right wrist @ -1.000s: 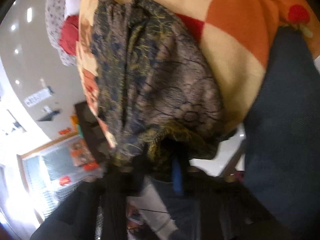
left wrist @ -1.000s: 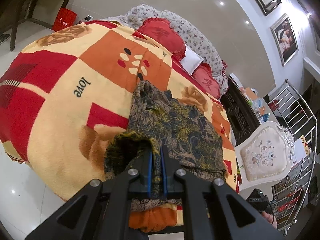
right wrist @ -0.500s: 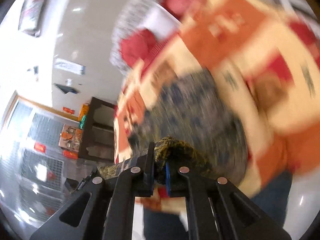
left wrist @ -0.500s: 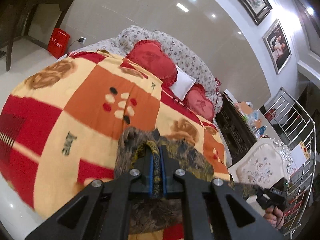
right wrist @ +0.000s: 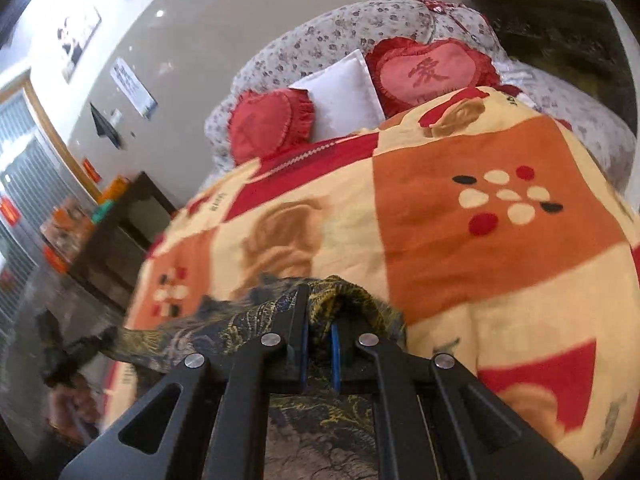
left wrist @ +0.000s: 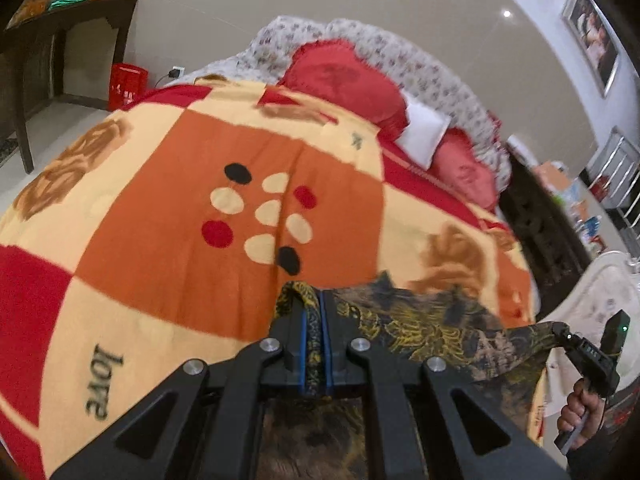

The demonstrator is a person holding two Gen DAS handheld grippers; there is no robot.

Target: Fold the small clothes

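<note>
Blanket (left wrist: 168,248): the word "love" is showing in dark letters on a cream patch, below and left of the dotted flower motif, and is reading sideways in the left wrist view

Heart cushion (right wrist: 430,74): one red Chinese character is sitting at its centre, stitched darker than the pink face

Smaller blanket lettering is staying too blurred to read

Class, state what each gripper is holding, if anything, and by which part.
Both hold the dark patterned garment: left gripper and right gripper each pinch its upper edge, at opposite ends.
</note>
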